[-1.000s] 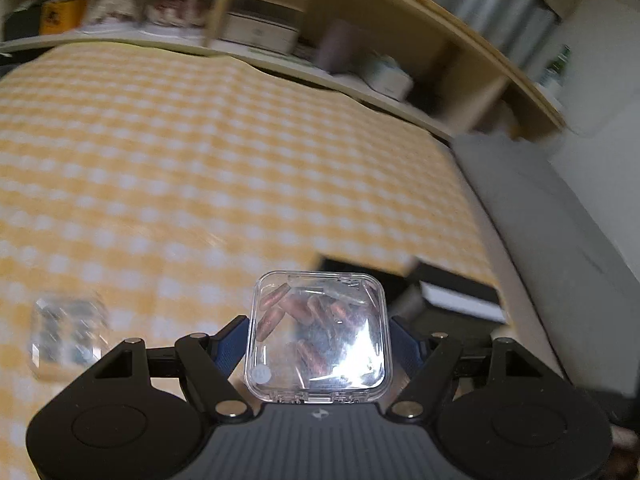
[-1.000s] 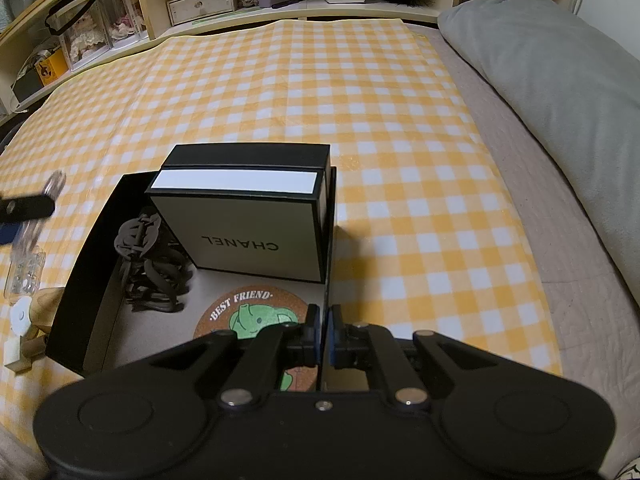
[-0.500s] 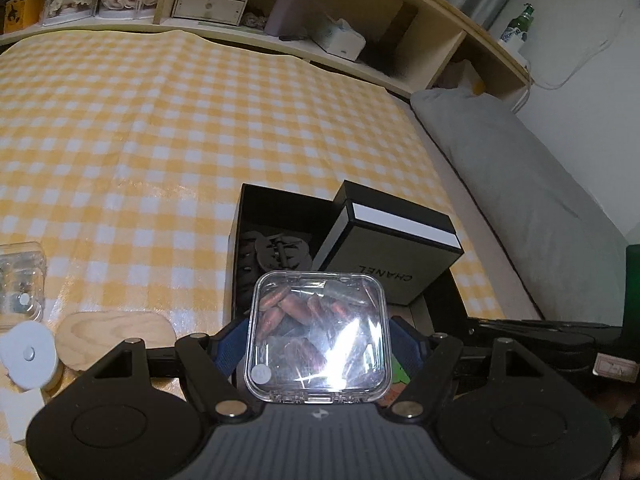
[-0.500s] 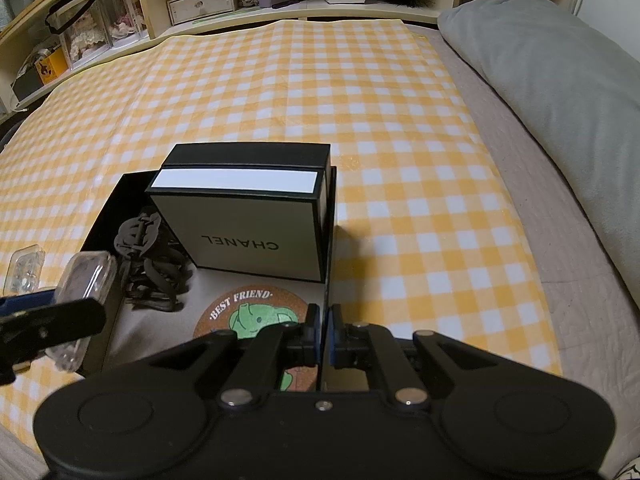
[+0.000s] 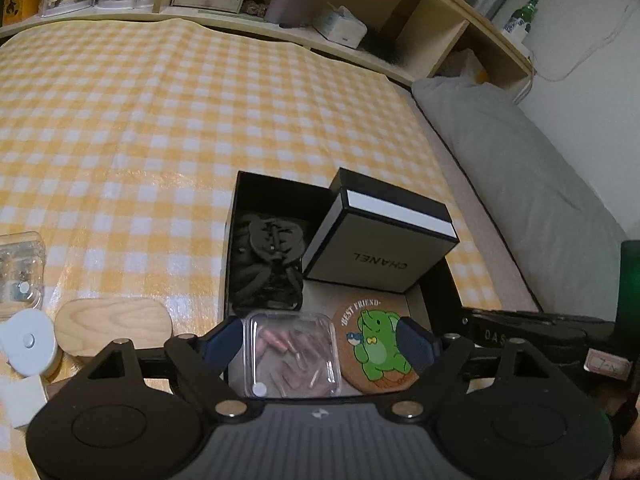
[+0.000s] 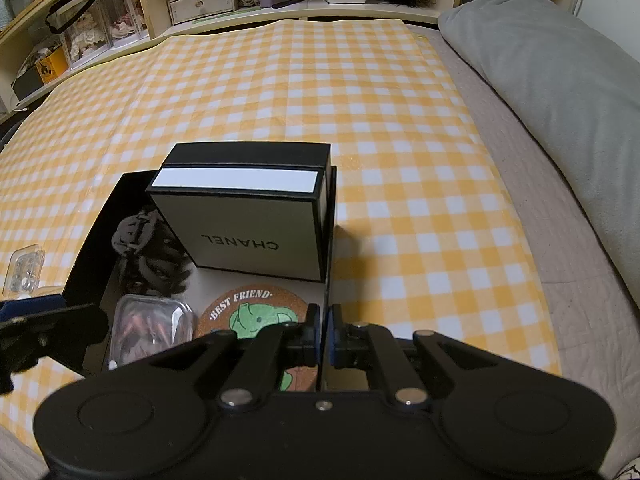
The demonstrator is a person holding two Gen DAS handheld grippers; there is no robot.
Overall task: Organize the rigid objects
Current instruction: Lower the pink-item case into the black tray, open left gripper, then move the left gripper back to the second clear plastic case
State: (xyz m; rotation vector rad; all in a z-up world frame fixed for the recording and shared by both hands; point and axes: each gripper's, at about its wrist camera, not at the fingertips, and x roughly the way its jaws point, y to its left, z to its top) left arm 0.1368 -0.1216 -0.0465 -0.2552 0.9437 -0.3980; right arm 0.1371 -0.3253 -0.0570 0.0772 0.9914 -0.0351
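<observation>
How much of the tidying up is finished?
About halfway. The white box, the black clips and the frog coaster are already in the black box. The left gripper is opening around the clear case. The wooden piece, white disc and another clear case wait outside.

We see a yellow and white checked cloth [image 6: 280, 92], a black open cardboard box [image 6: 90, 236] and, at its 6 o'clock, a round brown cork coaster with a green elephant [image 5: 376, 344].
</observation>
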